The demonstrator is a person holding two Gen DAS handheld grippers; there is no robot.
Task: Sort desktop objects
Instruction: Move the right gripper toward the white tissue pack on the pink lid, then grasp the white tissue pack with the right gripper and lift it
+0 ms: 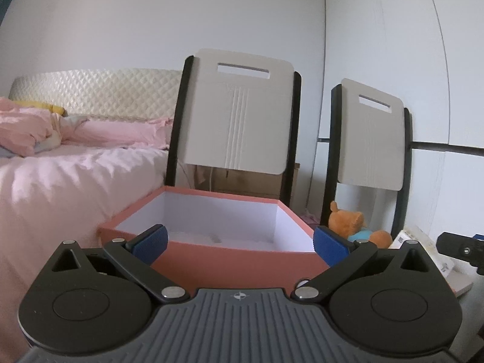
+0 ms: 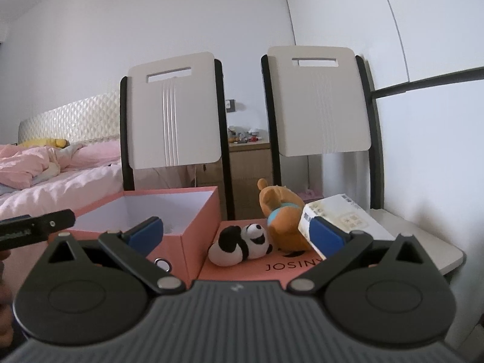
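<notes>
The open pink storage box (image 2: 157,214) is the biggest thing on the desk. It sits dead ahead of the left gripper (image 1: 239,242), whose jaws are spread wide with nothing between them and frame the box's near wall; its white inside looks bare apart from a small thing on the floor that I can't make out. From the right gripper (image 2: 236,233) the same box lies ahead and to the left of the jaws.

Next down in size is the flat pink lid (image 2: 272,264), printed JOSINY, lying beside the box and directly ahead of the right jaws, which are also spread wide and holding nothing. Three loose things rest on or at it. The white tissue pack (image 2: 341,217) sits ahead-right, partly hidden behind the right-hand finger. The orange plush bear (image 2: 281,214) in its blue top lies ahead and slightly right of centre, its long axis running away from the jaws, head at the far end. The panda plush (image 2: 242,243) is the smallest and the closest, lying almost centred between the fingers, its length running across the jaws, head to the right.

I'd judge the right gripper far nearer to the toys; the left one only glimpses the bear past its right finger. The panda would need turning or a grip across its body.
</notes>
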